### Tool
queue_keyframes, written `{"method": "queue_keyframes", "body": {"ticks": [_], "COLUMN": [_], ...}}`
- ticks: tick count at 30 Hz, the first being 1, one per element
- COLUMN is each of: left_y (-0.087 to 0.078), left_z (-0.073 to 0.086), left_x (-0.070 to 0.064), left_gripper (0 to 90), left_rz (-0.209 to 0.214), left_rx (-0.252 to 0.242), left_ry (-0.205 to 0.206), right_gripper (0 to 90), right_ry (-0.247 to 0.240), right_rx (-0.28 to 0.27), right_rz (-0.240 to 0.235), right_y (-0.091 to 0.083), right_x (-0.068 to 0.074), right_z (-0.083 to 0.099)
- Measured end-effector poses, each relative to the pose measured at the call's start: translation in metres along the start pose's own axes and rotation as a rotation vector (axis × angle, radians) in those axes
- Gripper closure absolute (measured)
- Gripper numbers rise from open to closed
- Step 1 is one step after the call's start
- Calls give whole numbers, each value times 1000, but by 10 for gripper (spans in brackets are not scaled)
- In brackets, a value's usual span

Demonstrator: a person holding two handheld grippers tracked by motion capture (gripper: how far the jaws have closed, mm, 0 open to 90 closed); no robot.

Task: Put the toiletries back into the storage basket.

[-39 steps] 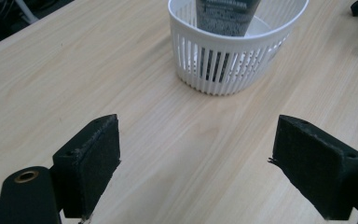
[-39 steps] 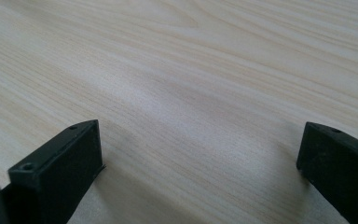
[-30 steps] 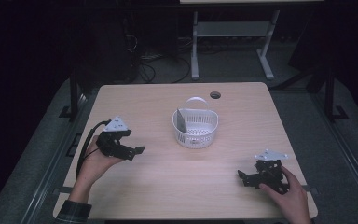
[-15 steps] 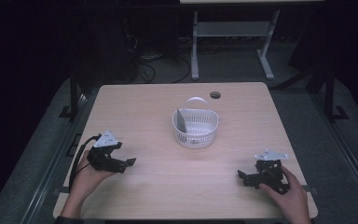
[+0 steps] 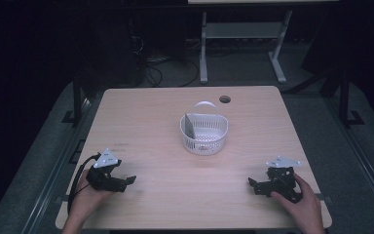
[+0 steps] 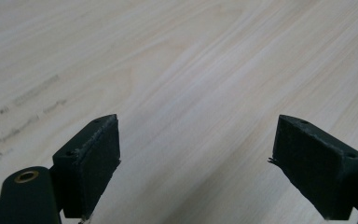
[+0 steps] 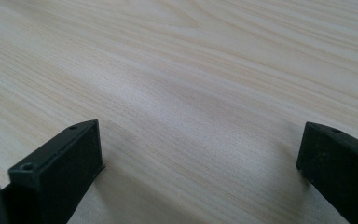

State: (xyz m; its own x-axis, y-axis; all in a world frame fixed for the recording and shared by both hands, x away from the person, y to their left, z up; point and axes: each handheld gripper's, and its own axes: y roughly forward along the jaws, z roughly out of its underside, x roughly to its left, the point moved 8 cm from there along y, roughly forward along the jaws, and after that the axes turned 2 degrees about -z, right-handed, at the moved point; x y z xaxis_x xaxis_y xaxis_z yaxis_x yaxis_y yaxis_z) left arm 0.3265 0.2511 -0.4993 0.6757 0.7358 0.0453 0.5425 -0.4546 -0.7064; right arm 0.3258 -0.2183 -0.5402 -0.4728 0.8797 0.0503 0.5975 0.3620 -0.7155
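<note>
A white perforated basket [image 5: 204,133] with a raised handle stands near the middle of the wooden table [image 5: 151,122]; a grey flat piece [image 5: 190,126] leans inside its left wall. My left gripper [image 5: 126,181] rests low at the table's front left, open, its black jaws wide apart over bare wood [image 6: 196,154] in the left gripper view. My right gripper [image 5: 253,185] sits at the front right, held by a hand [image 5: 304,207], also open with nothing between its jaws [image 7: 200,163].
A round cable hole [image 5: 225,99] lies near the table's far edge. A metal frame of another table [image 5: 243,44] stands beyond, with cables on the dark floor. Faint marks [image 6: 32,93] show on the wood ahead of the left gripper.
My left gripper has drawn back toward the table's front left edge and come lower. The right gripper and the basket have stayed put.
</note>
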Motion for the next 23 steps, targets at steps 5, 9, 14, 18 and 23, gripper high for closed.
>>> {"method": "queue_keyframes", "body": {"ticks": [5, 9, 14, 18, 23], "left_y": [7, 10, 12, 12, 12], "left_z": [13, 23, 28, 31, 31], "left_x": [0, 2, 3, 3, 3], "left_gripper": [133, 129, 127, 125, 125], "left_rz": [-13, -23, -15, 13, 14], "left_rx": [32, 52, 45, -15, -22], "left_ry": [-1, -4, -9, -5, -6], "right_gripper": [0, 0, 0, 0, 0], "right_ry": [0, 1, 0, 0, 0], "right_rx": [2, 1, 1, 2, 1], "right_rz": [-1, -1, -1, -1, -1], "right_y": [0, 0, 0, 0, 0], "right_x": [0, 0, 0, 0, 0], "right_z": [0, 0, 0, 0, 0]}}
